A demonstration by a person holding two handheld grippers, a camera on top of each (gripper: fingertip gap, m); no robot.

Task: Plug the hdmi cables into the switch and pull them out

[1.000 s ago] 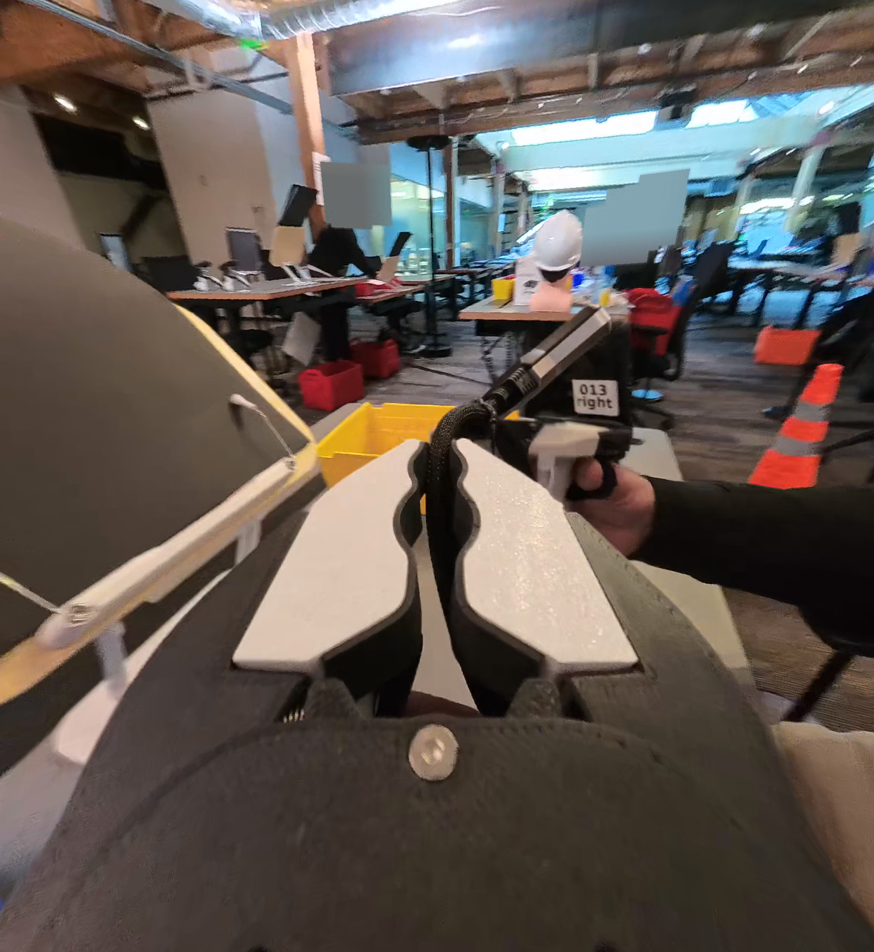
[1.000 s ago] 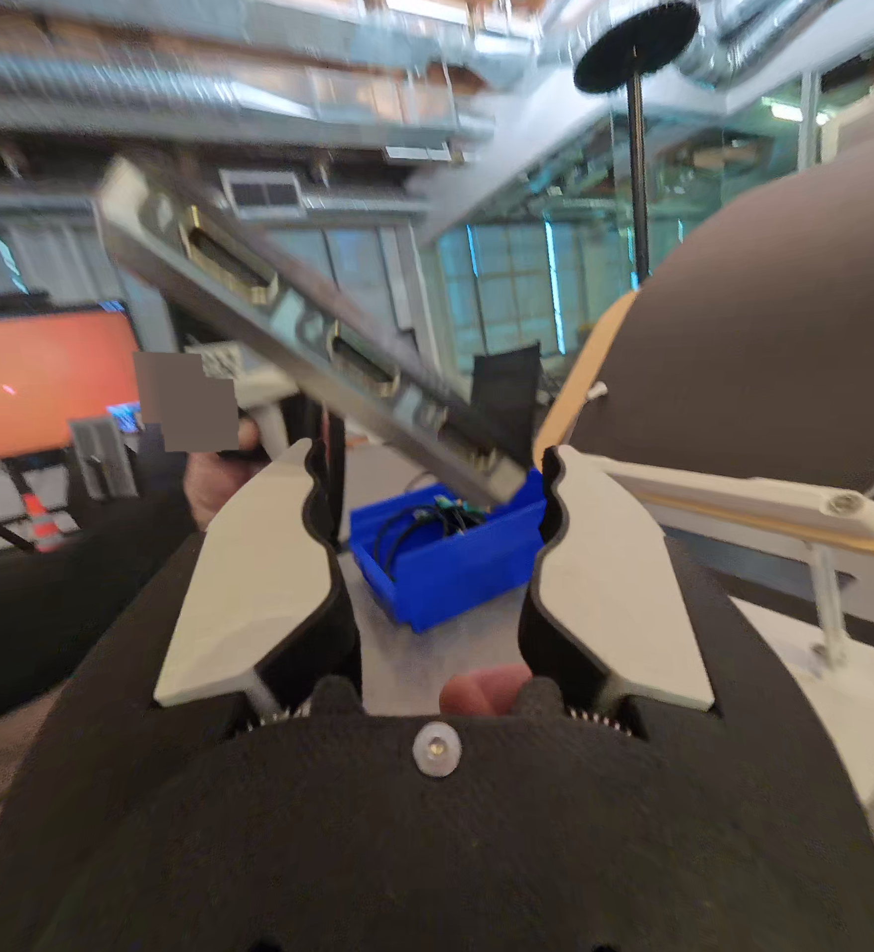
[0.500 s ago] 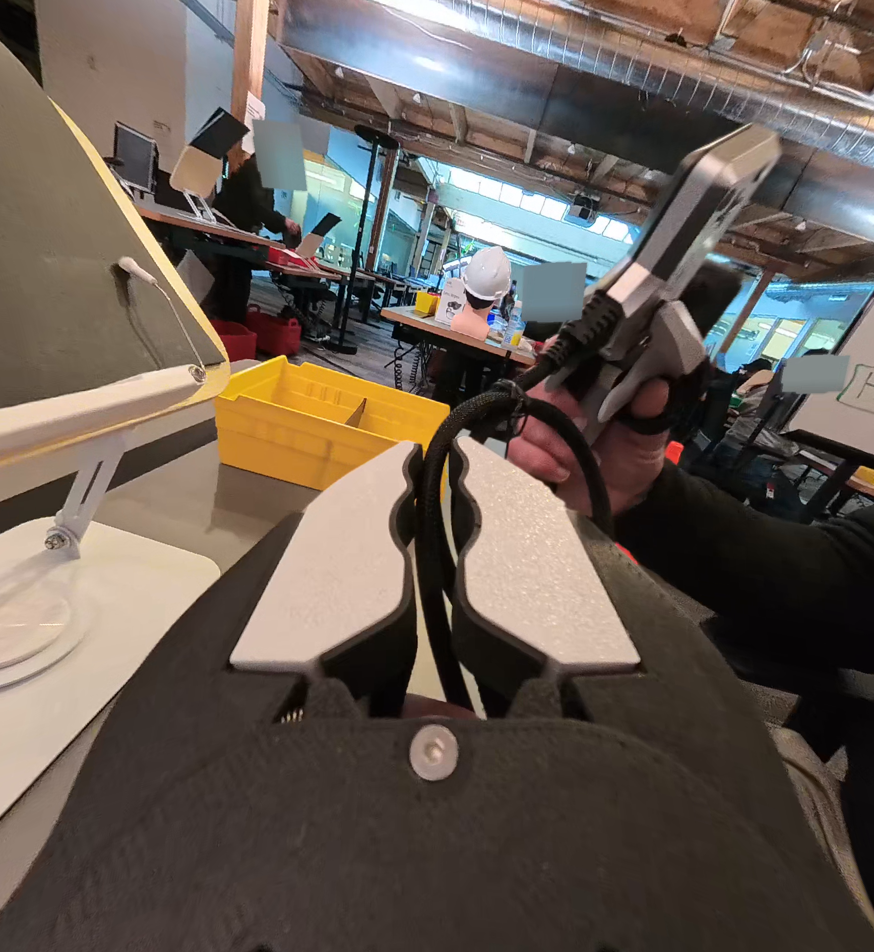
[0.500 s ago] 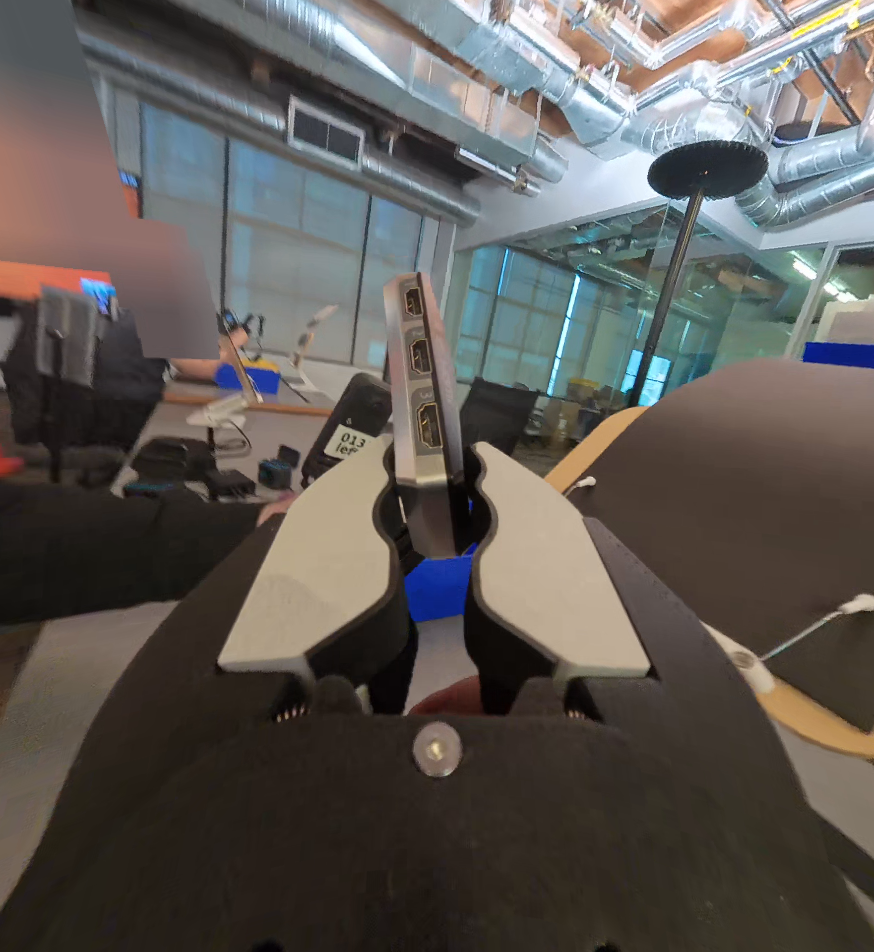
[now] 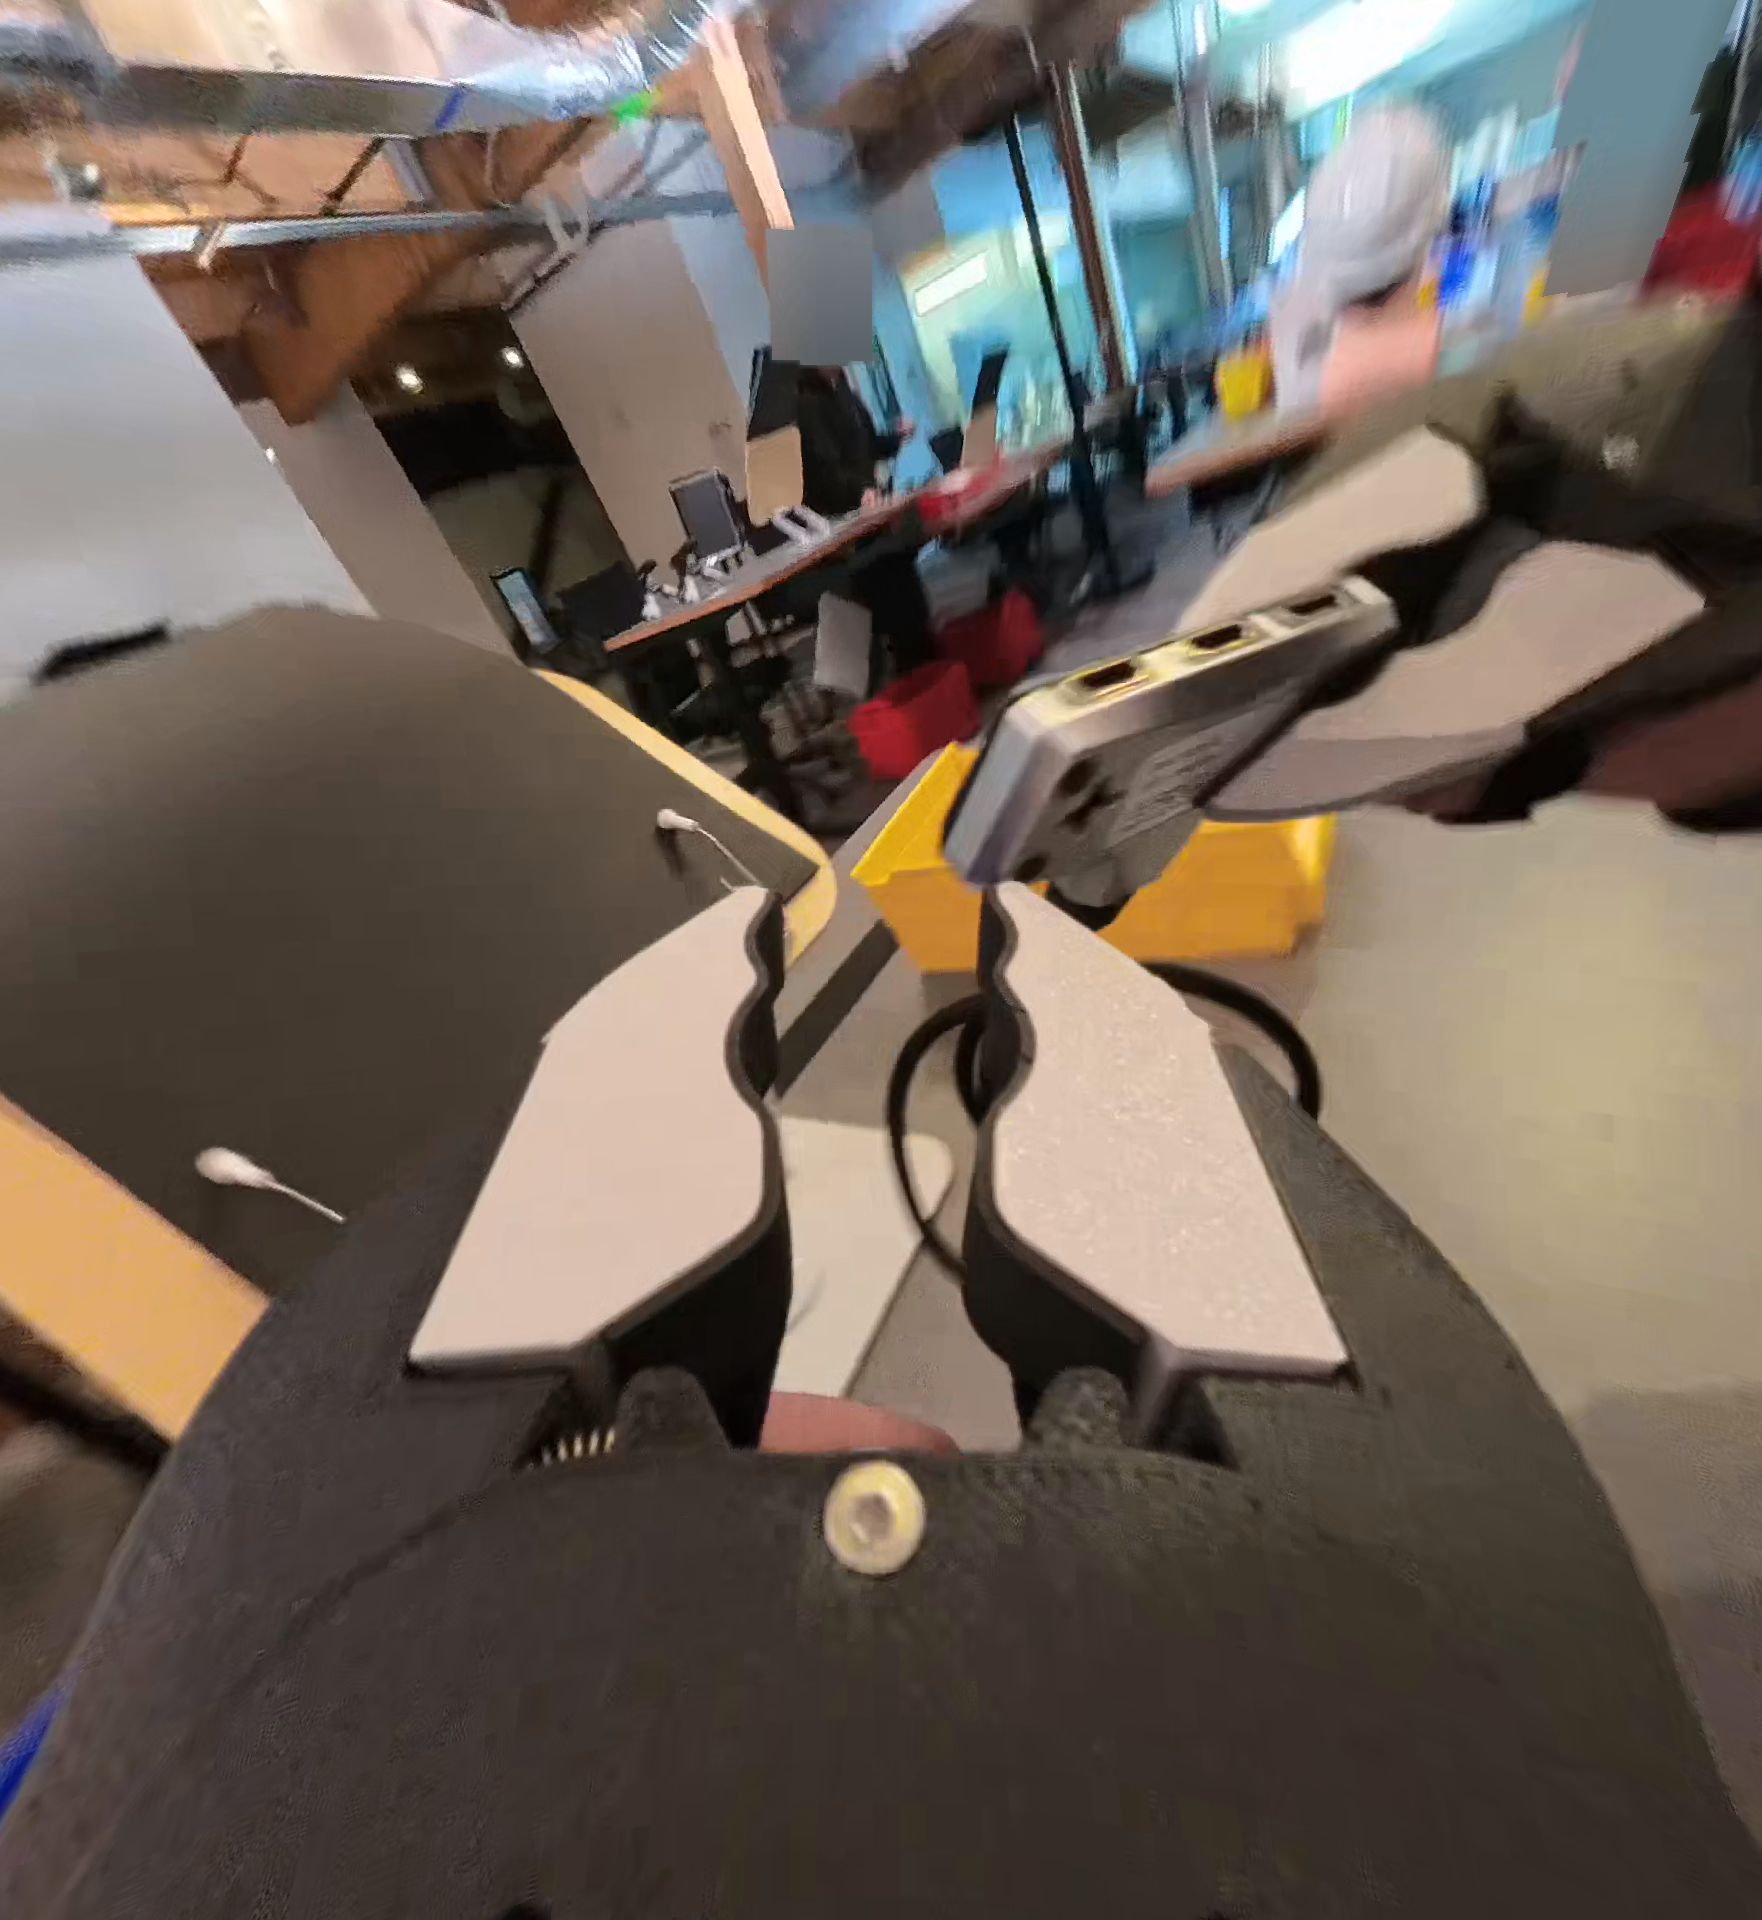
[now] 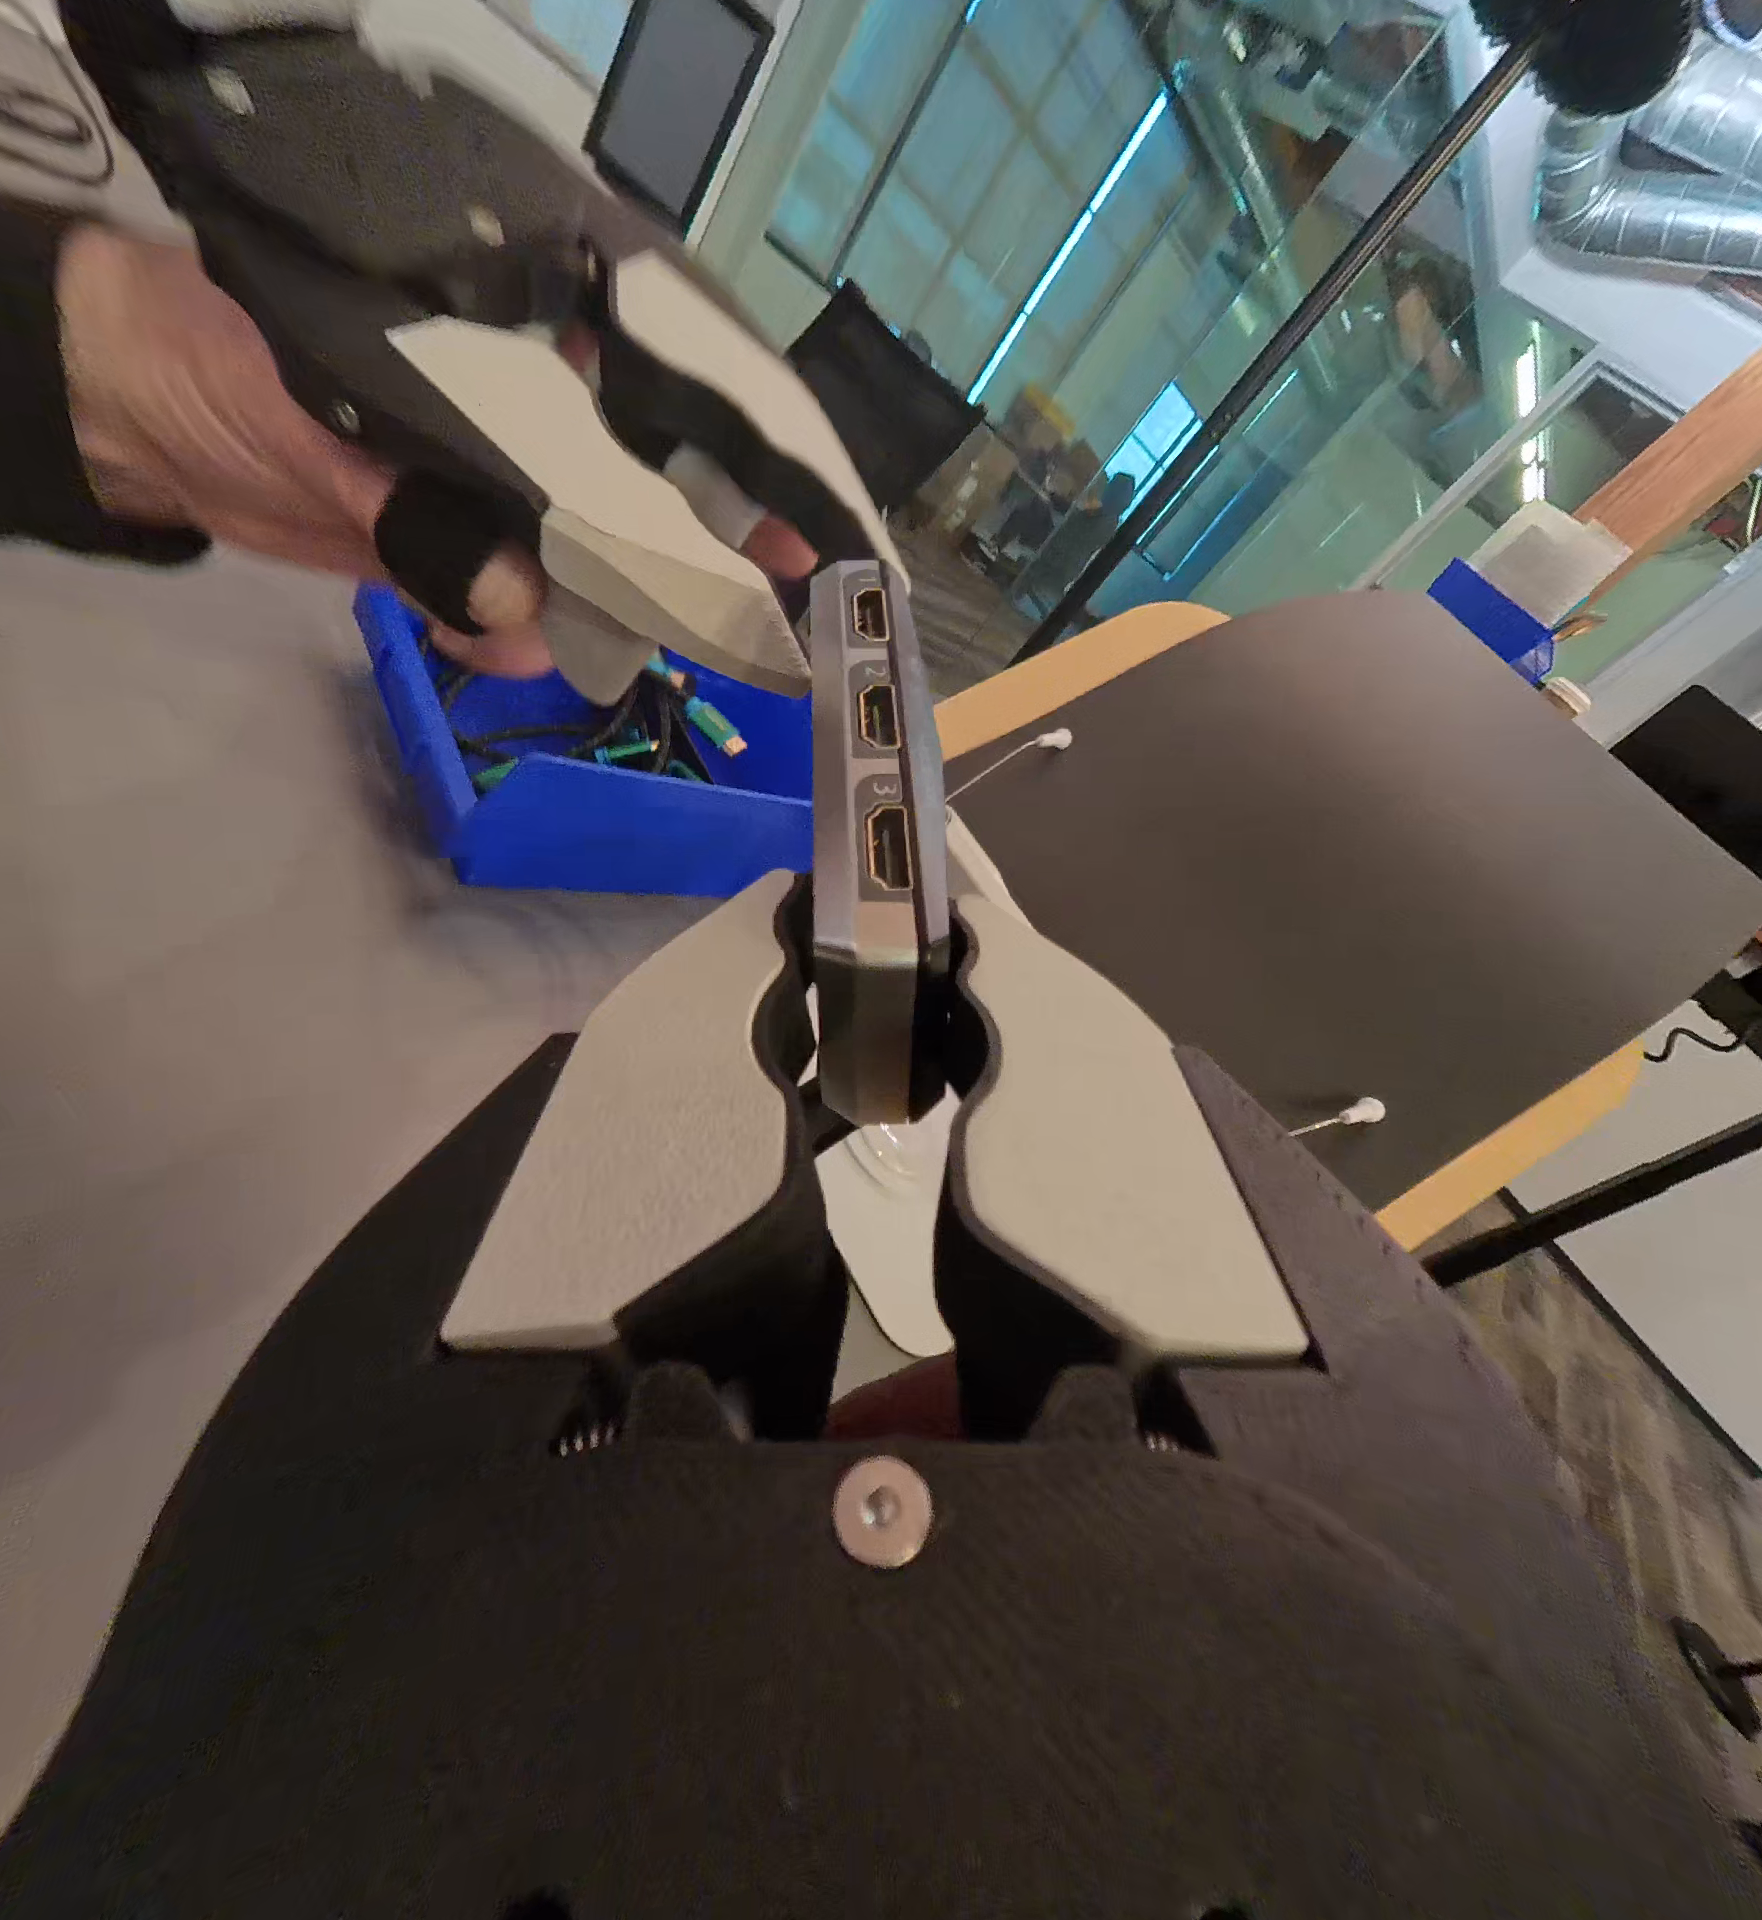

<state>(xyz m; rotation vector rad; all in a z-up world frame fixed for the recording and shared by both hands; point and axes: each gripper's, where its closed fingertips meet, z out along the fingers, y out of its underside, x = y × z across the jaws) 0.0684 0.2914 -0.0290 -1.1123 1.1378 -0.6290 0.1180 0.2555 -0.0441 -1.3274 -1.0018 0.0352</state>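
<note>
My right gripper (image 6: 866, 904) is shut on the lower end of a grey HDMI switch (image 6: 877, 831), whose three empty ports face the camera. In the left wrist view the switch (image 5: 1168, 717) is held up at the right, just above my left fingertips. My left gripper (image 5: 877, 914) is open and empty. A black cable (image 5: 898, 1122) hangs from under the switch along the inner edge of the right finger and loops on the table. In the right wrist view the left gripper (image 6: 815, 623) hovers by the switch's top end.
A yellow bin (image 5: 1230, 894) stands behind the switch. A blue bin (image 6: 628, 831) holds several cables. A black round panel (image 5: 233, 883) on a white stand base (image 5: 856, 1226) fills the left, and it also shows in the right wrist view (image 6: 1324, 862). The table (image 5: 1531, 1143) is grey. My right fingertips sit around 7 cm from my left ones.
My left gripper has opened and let go of the black cable. The right gripper has turned the switch and brought it close to the left fingertips. Both views are motion-blurred.
</note>
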